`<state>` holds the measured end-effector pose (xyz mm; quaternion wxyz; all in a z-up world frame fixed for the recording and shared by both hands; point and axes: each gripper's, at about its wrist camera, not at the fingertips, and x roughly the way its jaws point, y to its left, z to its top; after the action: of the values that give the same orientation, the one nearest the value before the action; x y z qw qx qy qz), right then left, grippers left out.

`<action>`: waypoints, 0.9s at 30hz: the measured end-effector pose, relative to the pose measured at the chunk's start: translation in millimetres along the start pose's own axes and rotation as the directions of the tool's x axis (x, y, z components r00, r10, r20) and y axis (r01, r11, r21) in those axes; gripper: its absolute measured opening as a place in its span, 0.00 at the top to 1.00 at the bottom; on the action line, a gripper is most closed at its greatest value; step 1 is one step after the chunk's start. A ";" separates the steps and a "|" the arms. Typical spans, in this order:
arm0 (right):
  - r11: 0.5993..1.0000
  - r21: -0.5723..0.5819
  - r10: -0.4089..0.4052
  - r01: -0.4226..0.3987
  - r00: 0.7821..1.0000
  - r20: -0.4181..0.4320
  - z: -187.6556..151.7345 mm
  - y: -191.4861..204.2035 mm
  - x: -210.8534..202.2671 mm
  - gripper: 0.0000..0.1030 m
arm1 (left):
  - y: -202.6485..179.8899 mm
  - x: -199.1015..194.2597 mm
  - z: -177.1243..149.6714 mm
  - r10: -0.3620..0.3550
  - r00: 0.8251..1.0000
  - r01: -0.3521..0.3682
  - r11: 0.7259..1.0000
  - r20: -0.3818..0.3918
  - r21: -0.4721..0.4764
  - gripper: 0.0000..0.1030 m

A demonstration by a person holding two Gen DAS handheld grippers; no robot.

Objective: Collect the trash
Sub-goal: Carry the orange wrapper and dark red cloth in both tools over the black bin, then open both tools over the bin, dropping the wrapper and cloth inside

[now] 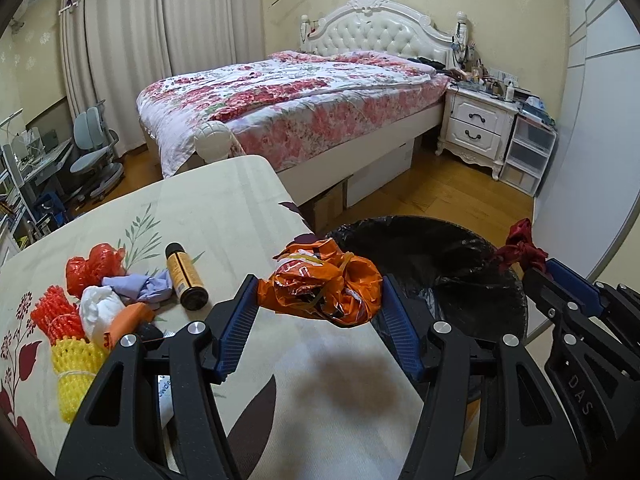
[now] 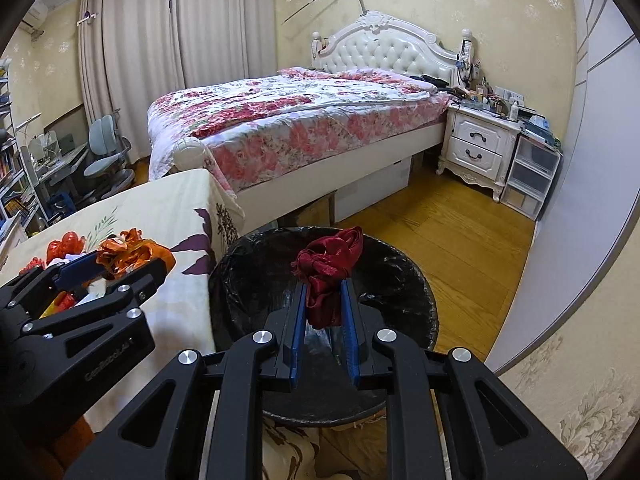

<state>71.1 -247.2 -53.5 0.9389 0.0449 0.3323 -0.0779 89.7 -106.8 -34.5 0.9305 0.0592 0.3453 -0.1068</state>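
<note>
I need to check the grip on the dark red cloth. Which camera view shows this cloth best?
The right wrist view is best: the dark red cloth sits central, pinched between the right hand-held gripper fingers above the black-lined trash bin. The left wrist view shows it only small, at the right edge.

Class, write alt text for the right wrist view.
The right hand-held gripper holds a crumpled dark red cloth over a black-lined trash bin. At left, the left hand-held gripper grips an orange plastic bag above the table.
</note>
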 end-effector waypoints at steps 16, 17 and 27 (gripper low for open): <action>0.999 0.039 -0.007 0.008 1.000 -0.025 5.4 -21.6 27.0 0.83 | -27.1 40.8 9.9 0.005 0.998 -0.002 0.999 -0.067 0.036 0.41; 0.999 0.042 -0.009 0.010 1.000 -0.028 5.3 -23.3 28.4 0.83 | -27.5 42.8 9.8 0.006 0.998 -0.004 0.999 -0.070 0.038 0.41; 0.997 0.066 -0.025 0.028 0.998 -0.056 4.2 -32.2 43.8 0.83 | -32.4 48.3 9.6 0.016 0.997 -0.011 0.998 -0.079 0.058 0.38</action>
<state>101.6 -284.5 -79.0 0.9262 0.0741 0.3559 -0.1002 123.7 -147.6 -60.1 0.9147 0.0926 0.3782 -0.1080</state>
